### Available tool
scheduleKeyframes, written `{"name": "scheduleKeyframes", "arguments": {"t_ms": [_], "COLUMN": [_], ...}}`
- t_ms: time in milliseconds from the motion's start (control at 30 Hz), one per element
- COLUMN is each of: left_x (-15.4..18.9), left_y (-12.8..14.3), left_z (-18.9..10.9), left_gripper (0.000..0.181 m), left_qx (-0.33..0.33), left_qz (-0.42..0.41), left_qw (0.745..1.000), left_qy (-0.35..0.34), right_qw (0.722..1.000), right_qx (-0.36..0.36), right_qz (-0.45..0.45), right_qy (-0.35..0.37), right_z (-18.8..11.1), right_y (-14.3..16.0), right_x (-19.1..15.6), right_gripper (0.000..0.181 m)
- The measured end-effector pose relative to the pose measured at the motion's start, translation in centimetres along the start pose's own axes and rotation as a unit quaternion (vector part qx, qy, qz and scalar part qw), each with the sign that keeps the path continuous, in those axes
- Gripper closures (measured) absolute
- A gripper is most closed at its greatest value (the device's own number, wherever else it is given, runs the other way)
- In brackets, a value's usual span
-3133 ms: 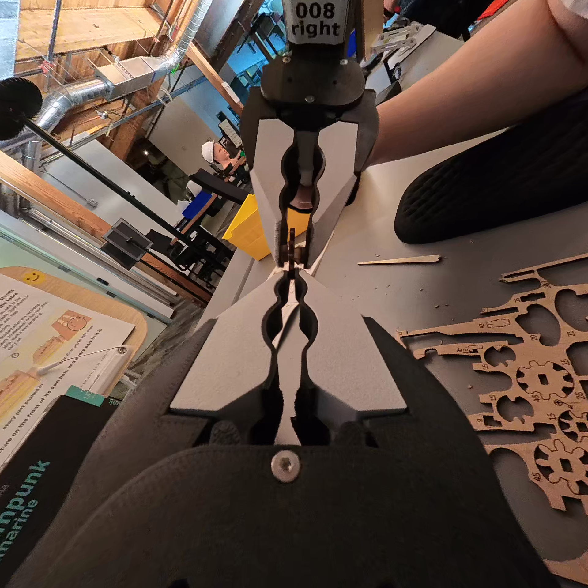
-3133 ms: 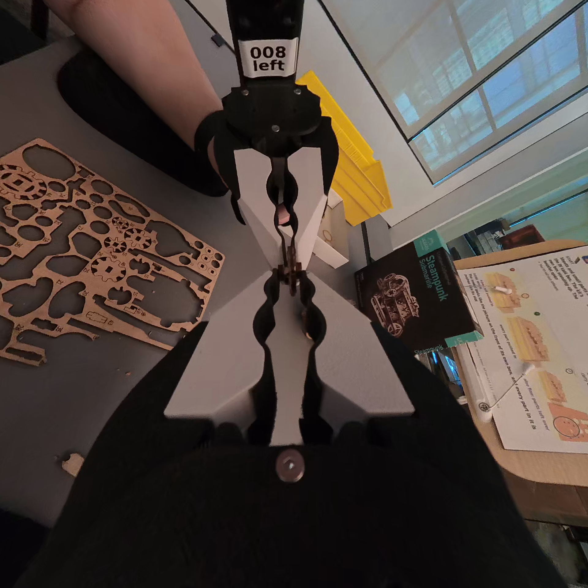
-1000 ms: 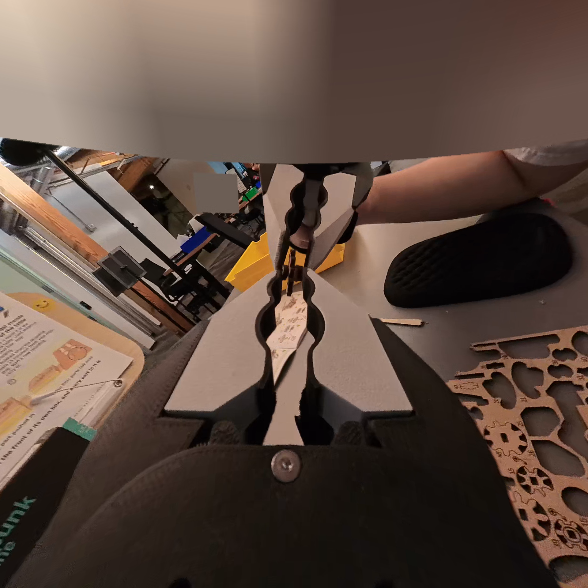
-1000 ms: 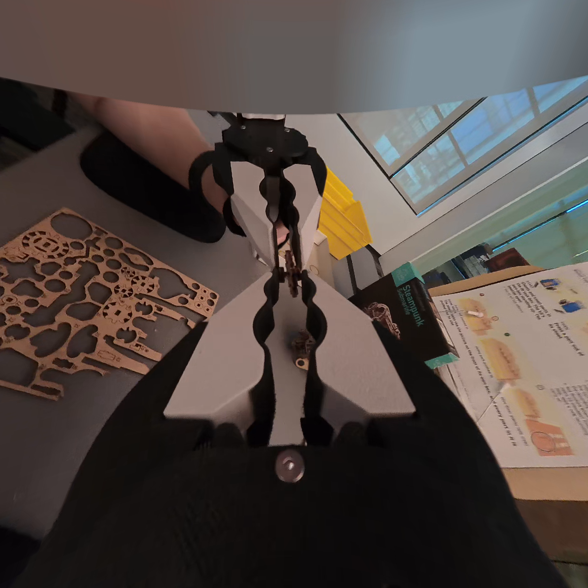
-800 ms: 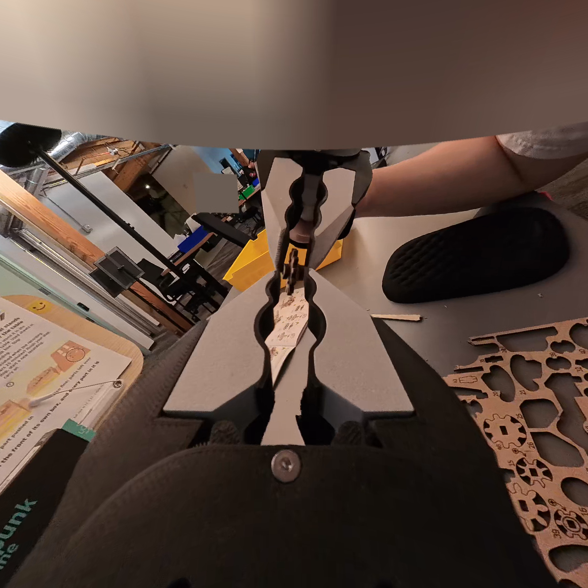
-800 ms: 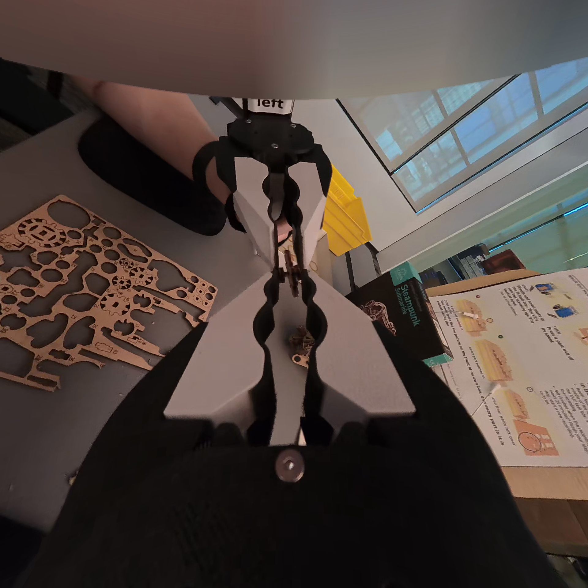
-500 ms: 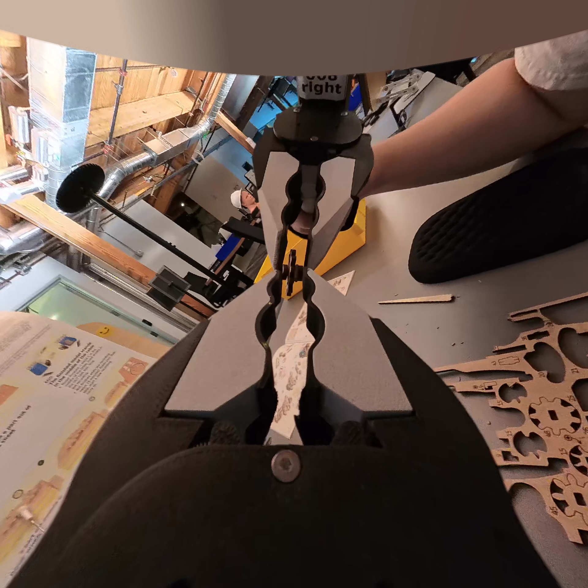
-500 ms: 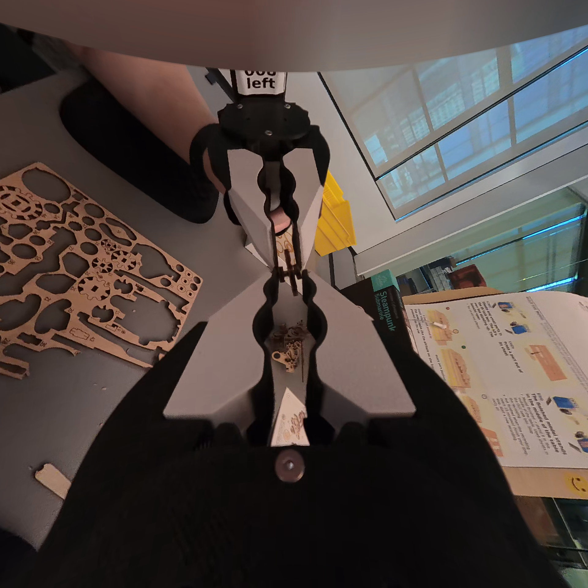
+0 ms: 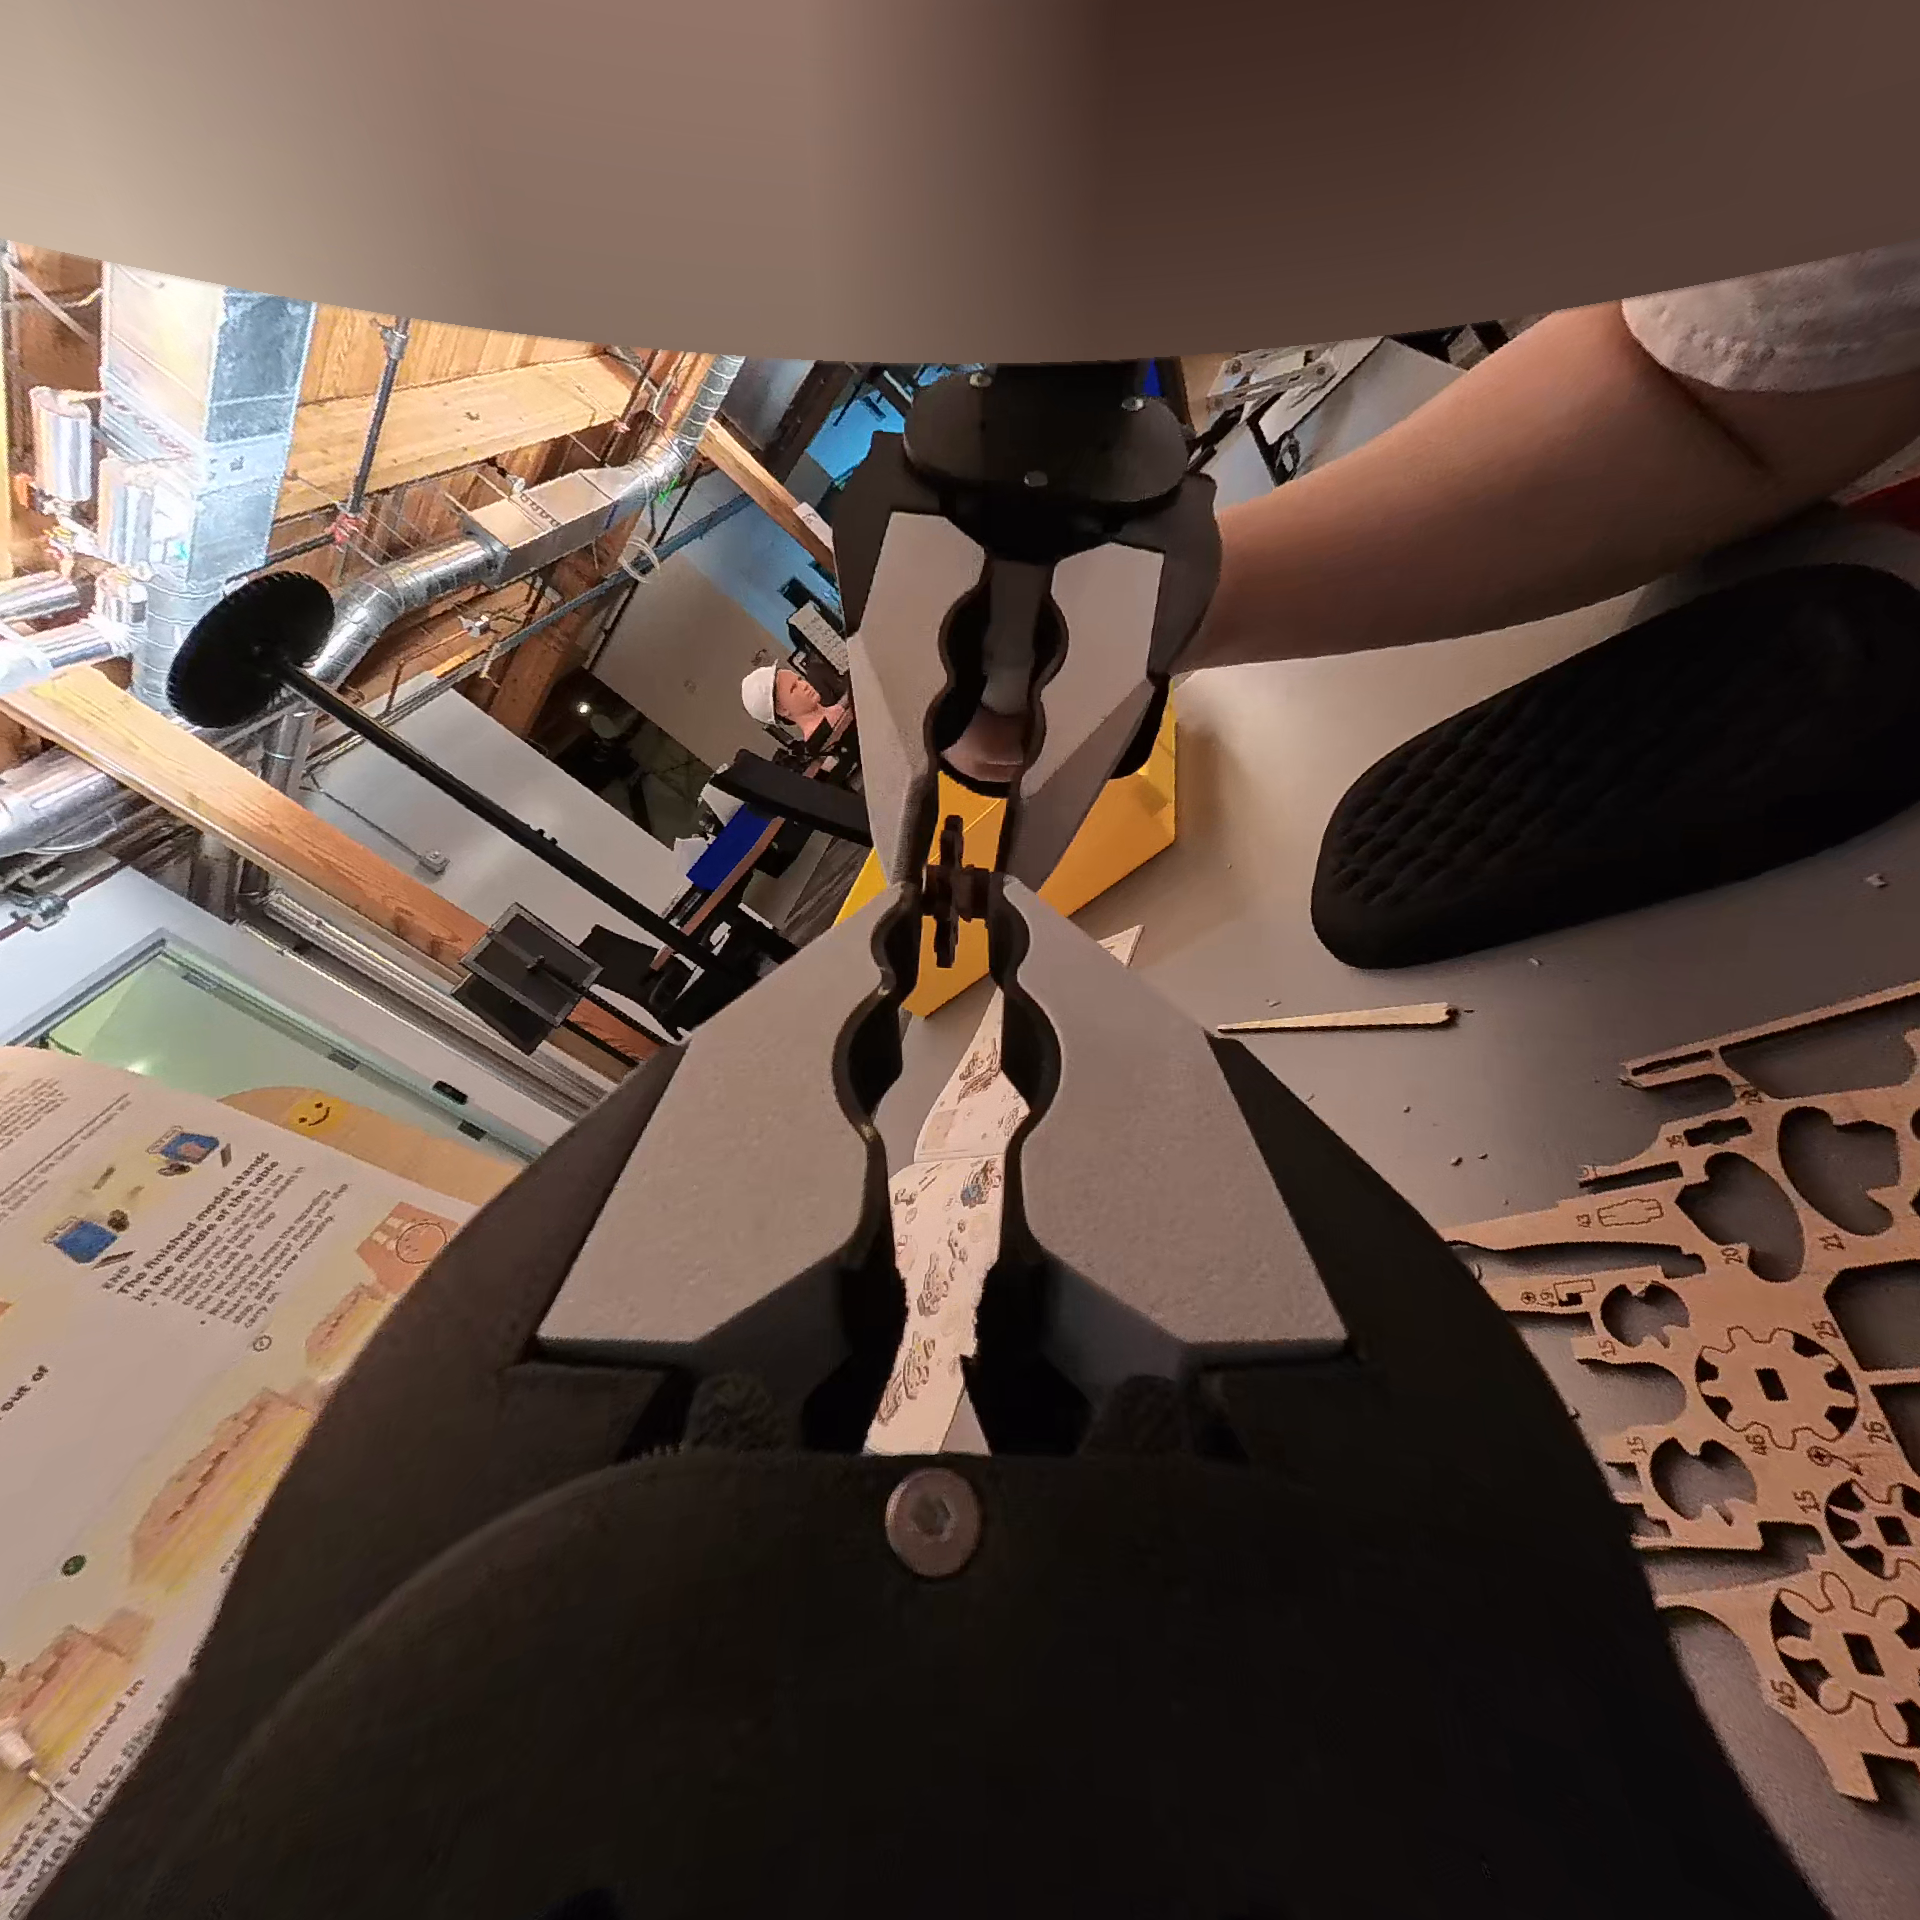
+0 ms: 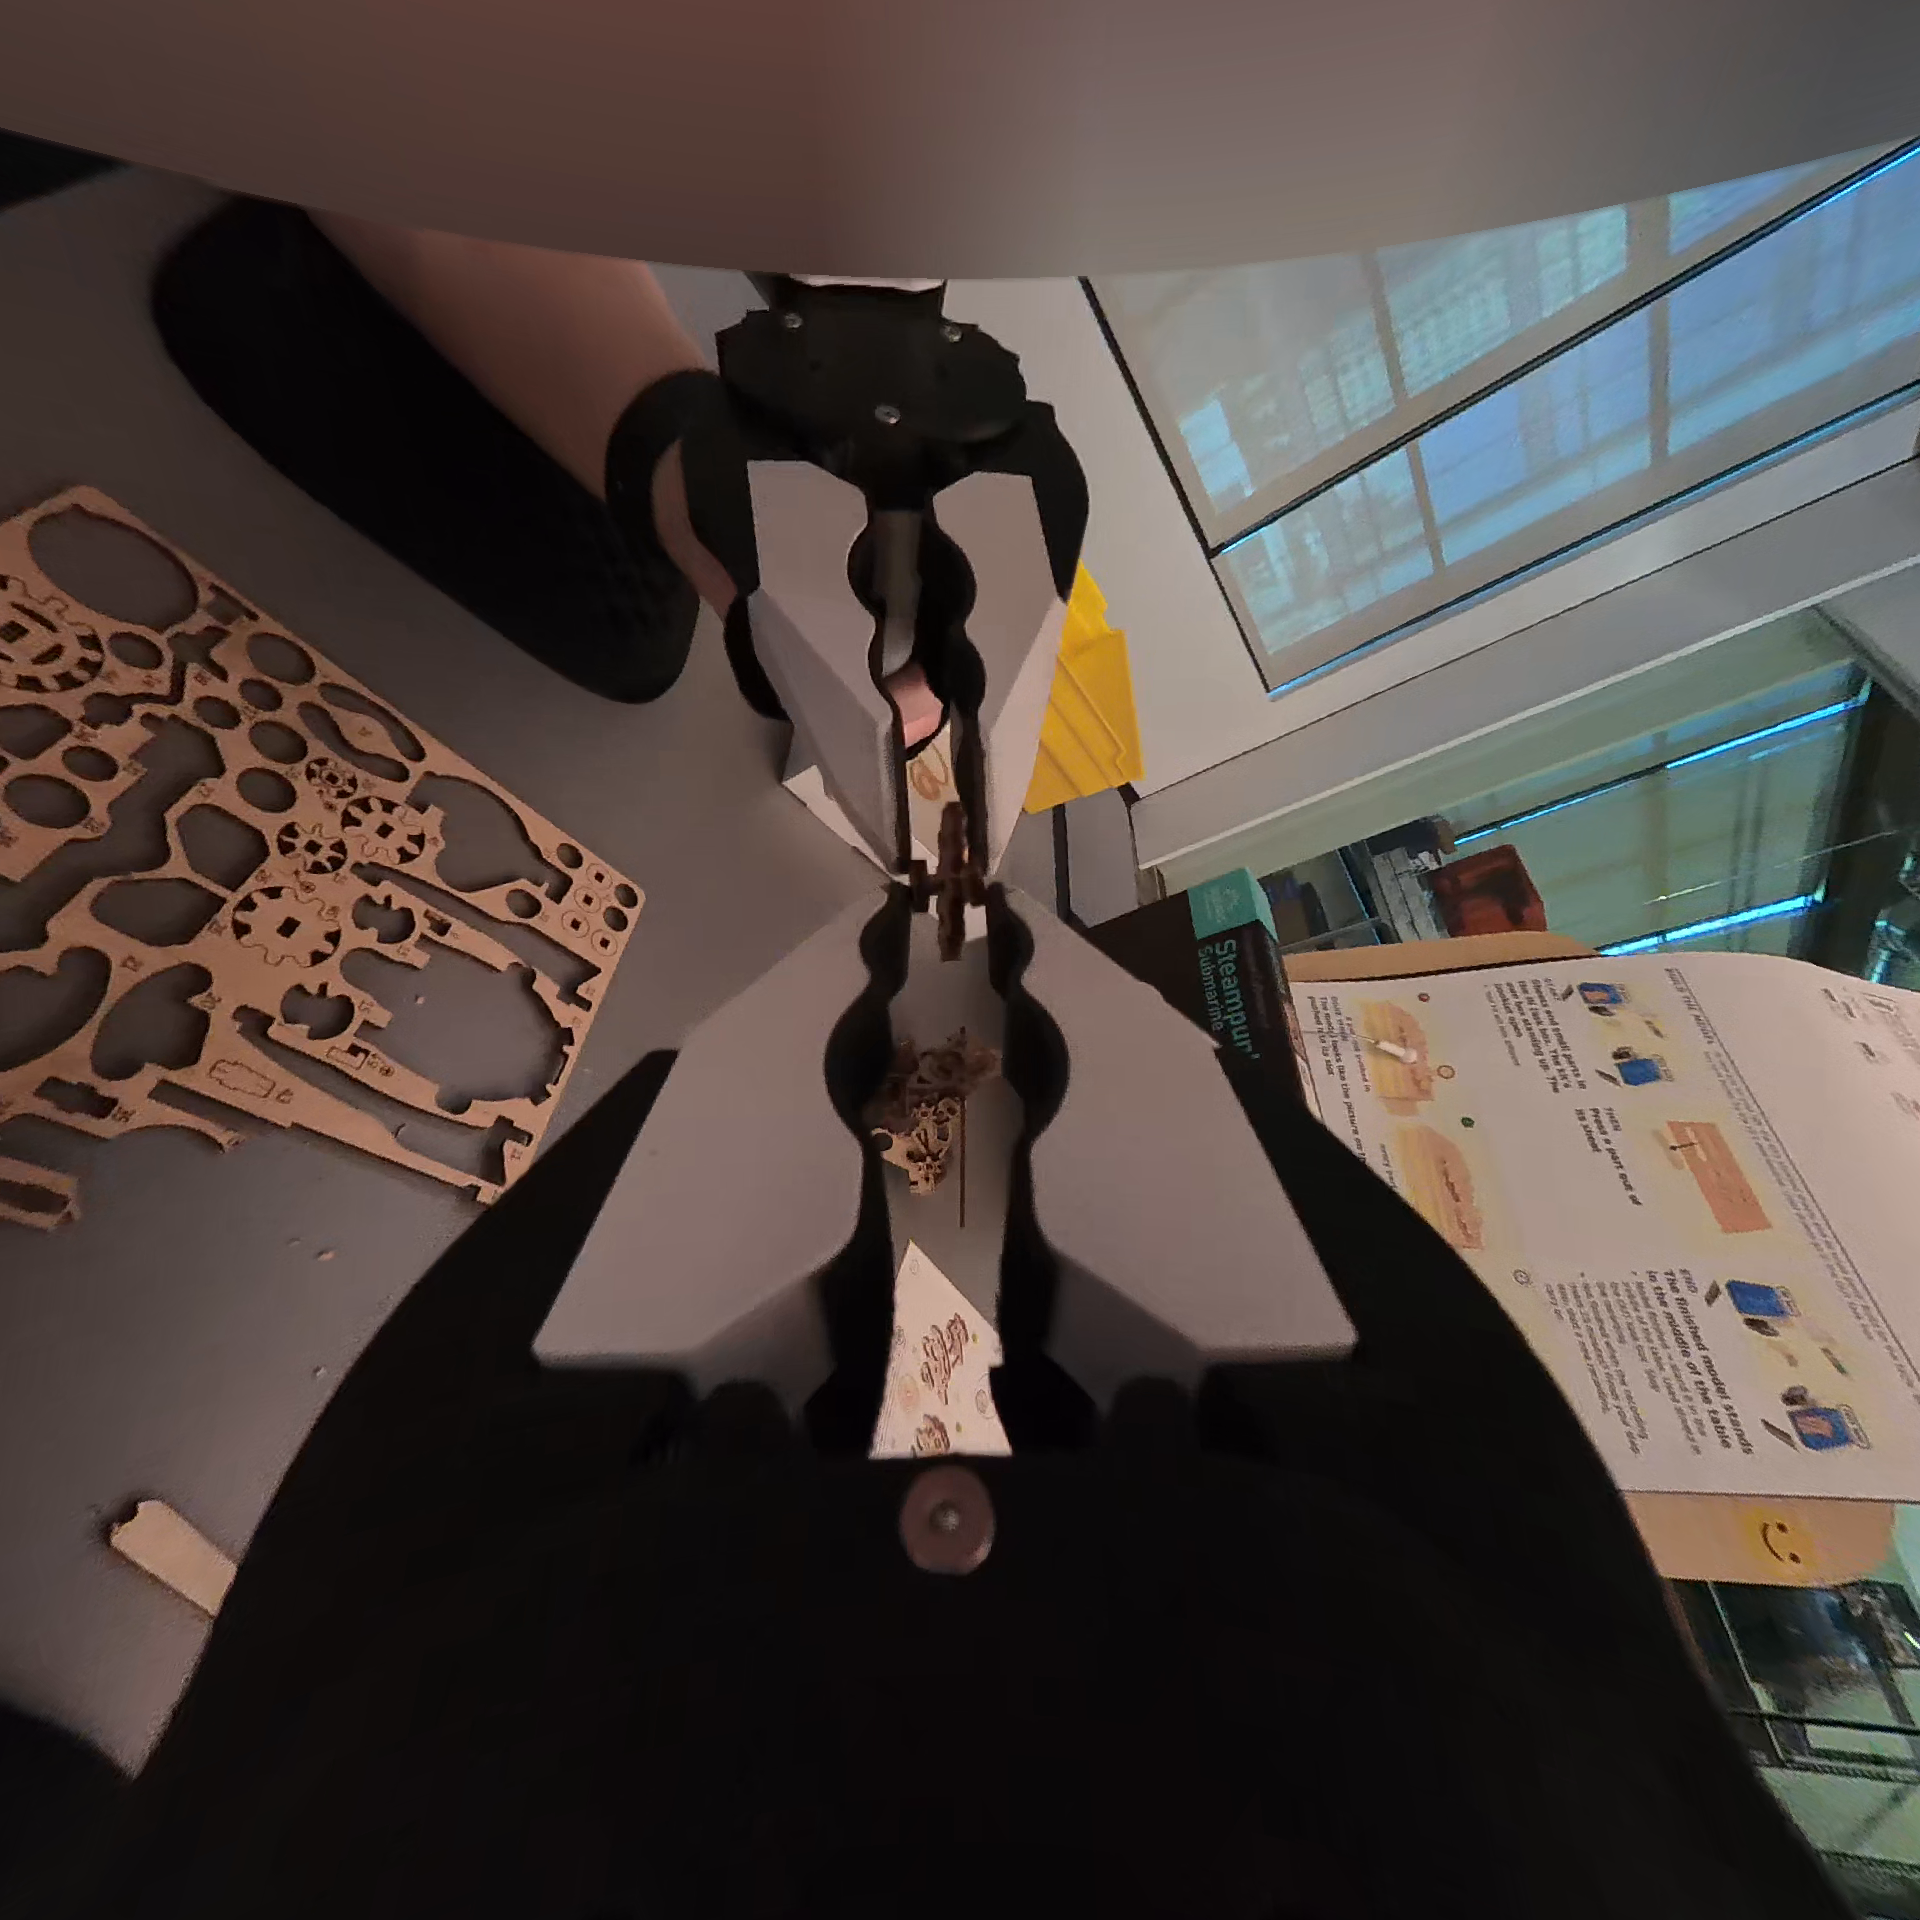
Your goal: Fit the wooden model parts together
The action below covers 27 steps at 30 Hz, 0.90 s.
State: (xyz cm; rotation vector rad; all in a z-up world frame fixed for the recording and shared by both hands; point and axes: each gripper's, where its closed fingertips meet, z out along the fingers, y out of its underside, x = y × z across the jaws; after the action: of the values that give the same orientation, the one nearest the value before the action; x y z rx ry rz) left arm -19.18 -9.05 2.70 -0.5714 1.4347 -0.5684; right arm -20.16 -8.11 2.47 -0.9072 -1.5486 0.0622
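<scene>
Mostly the small wooden parts [image 9: 948, 896] are hiding between both tongs, their join unclear: left gripper [image 9: 951, 914] and right gripper [image 10: 940, 902] are pinching them tip to tip (above the table). Cut-out sheet [image 10: 260, 862] is lying beside.

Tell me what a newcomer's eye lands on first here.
First, the two grippers meeting tip to tip: the left gripper and right gripper both pinch small wooden parts above the grey table. Next, the punched-out wooden sheet lying flat beside them.
</scene>
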Motion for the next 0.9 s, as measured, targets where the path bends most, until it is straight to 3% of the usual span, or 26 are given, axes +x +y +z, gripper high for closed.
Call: {"name": "scheduleKeyframes", "arguments": {"t_ms": [900], "left_x": [-0.3], "left_y": [1.1], "left_z": [0.4], "left_gripper": [0.17], "left_qx": [-0.044], "left_qz": [0.022], "left_qw": [0.998], "left_qy": [-0.025], "right_qw": [0.997], "right_qx": [-0.064], "right_qz": [0.033], "right_qy": [-0.001], "right_z": [0.4], "right_y": [1.3], "right_x": [0.2], "right_gripper": [0.171]}}
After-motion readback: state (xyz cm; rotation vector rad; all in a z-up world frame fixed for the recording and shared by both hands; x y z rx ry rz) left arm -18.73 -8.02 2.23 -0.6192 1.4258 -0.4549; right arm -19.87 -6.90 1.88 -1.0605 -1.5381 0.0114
